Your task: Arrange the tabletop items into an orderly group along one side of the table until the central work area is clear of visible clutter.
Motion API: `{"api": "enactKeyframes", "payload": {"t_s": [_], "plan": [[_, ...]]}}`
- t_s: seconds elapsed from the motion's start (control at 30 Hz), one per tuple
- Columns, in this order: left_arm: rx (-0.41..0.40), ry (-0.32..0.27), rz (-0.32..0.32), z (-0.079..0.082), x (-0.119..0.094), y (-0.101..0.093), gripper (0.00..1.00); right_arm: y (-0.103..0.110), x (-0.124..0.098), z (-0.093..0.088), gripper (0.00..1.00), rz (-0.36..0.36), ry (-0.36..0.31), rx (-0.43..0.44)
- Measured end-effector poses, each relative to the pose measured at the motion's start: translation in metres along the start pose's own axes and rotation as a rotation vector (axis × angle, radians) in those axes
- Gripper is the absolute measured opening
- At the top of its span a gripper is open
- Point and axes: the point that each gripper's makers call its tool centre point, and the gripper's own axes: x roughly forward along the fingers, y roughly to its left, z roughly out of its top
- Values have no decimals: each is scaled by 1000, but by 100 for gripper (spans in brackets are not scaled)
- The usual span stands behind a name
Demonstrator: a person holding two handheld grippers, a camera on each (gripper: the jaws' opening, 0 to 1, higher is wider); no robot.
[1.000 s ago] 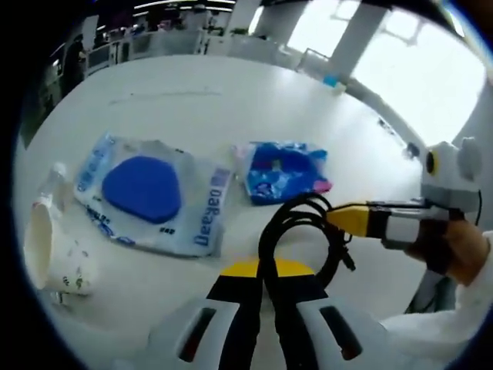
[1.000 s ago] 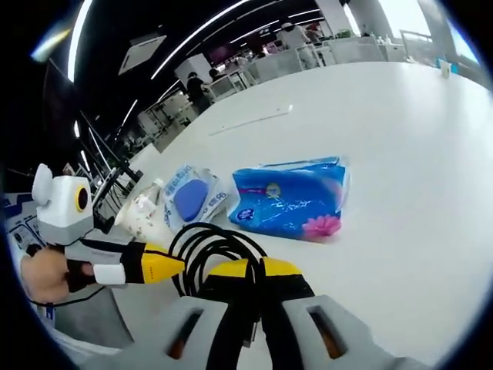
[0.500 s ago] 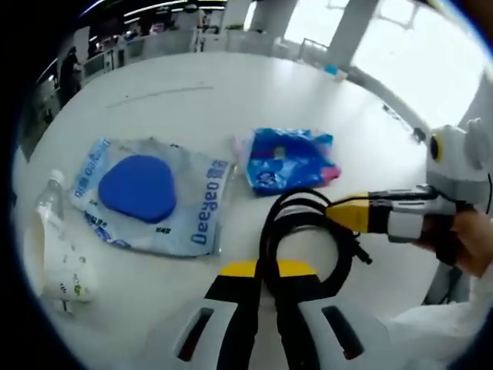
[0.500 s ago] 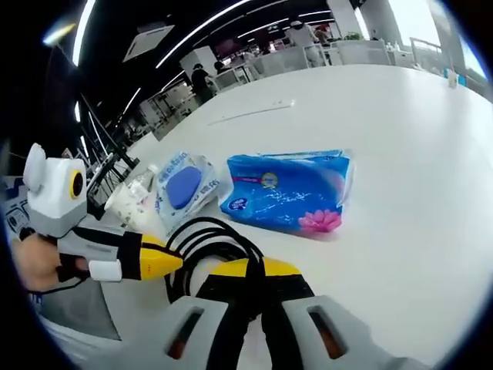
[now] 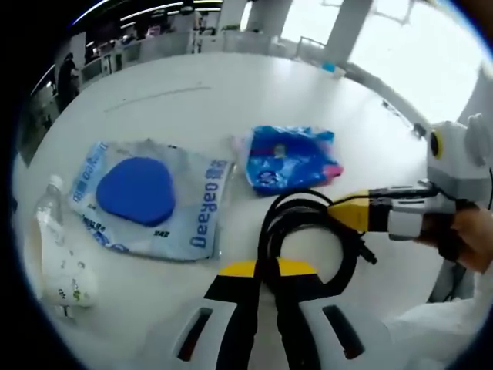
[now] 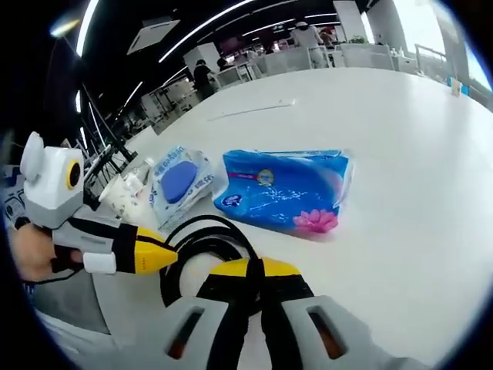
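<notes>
Far half of table [image 5: 231,85] bare, open passage. Near edge crowded: black cable coil [image 5: 308,231] by jaws, blue tissue pack [image 5: 291,158] and wipes pack [image 5: 146,196] beyond, paper cup [image 5: 62,266] with bottle [image 5: 46,196] at left.

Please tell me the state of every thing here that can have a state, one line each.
Black cable: coiled, held by both grippers.
Left gripper: shut on cable.
Right gripper: shut on cable.
Blue tissue pack: lying flat, closed.
Clear bag: lying flat.
Paper cup: on its side.
</notes>
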Motion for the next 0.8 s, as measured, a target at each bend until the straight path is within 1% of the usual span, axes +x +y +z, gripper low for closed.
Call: {"api": "enactKeyframes", "payload": {"t_s": [0.33,0.5,0.6,0.63,0.67,0.7,0.73,0.8], "plan": [[6,-2,0,2,0,0,2,0,1,2,1,1,5,-25],[58,-17,0,3,-4,-1,4,2,0,4,2,9,0,-66],[66,-50,-16,9,-7,-6,16,5,-2,8,7,13,-15,-89],[80,-70,-21,13,-9,-8,18,7,-3,11,12,31,-30,-97],[93,-94,-29,18,-11,-11,20,10,-4,14,18,55,-43,-94],[112,-137,-39,26,-14,-14,25,10,-5,17,22,62,-53,-93],[118,-159,-42,30,-17,-16,29,11,-6,19,26,65,-58,-95],[99,-207,-59,38,-23,-20,39,13,-11,25,26,77,-97,-111]]}}
